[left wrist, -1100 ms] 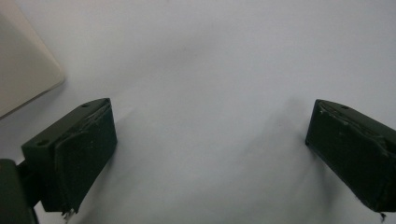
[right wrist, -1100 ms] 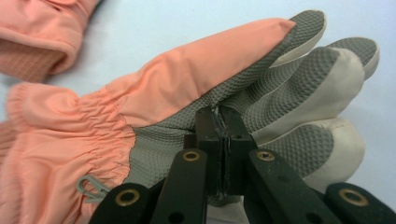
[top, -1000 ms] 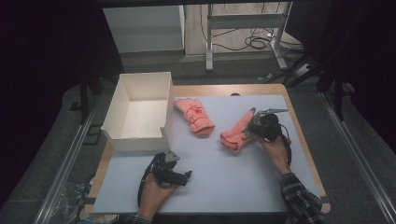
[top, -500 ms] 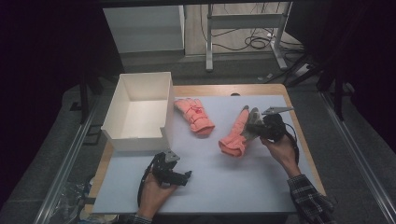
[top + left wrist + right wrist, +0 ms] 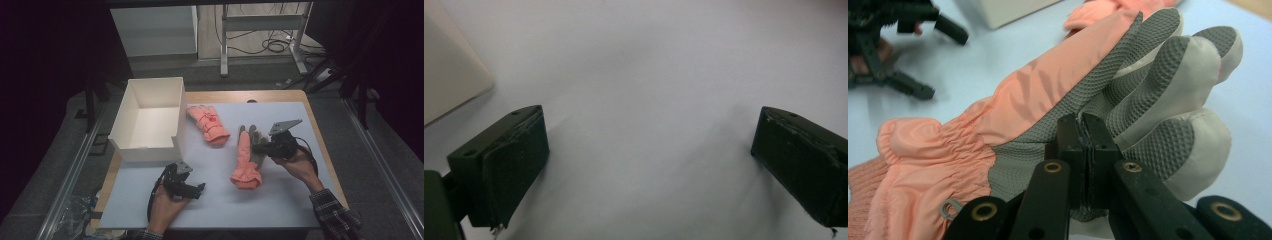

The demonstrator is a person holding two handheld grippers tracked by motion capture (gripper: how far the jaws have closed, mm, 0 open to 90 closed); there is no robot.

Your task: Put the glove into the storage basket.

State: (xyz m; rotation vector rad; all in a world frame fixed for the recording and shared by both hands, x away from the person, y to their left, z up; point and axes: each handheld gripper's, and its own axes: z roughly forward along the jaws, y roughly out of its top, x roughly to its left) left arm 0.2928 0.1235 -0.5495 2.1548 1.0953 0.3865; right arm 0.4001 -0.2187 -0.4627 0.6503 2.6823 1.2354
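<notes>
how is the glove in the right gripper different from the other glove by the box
The held glove is pinched by the right gripper, grey grip palm showing; the other glove lies free near the white box, pink back up, fingers toward the box. Both are pink padded winter gloves.

At lower centre of the high view, the left black two-jaw tool point(image 5: 192, 189) rests low, jaws spread wide; at right of centre the right tool point(image 5: 261, 148) is clamped tight, forearm angled in from lower right.

You cannot see the gloved palm's fabric where the right gripper point(image 5: 1083, 145) pinches the pink glove point(image 5: 1013, 115); its knit cuff runs off the frame's left edge.
</notes>
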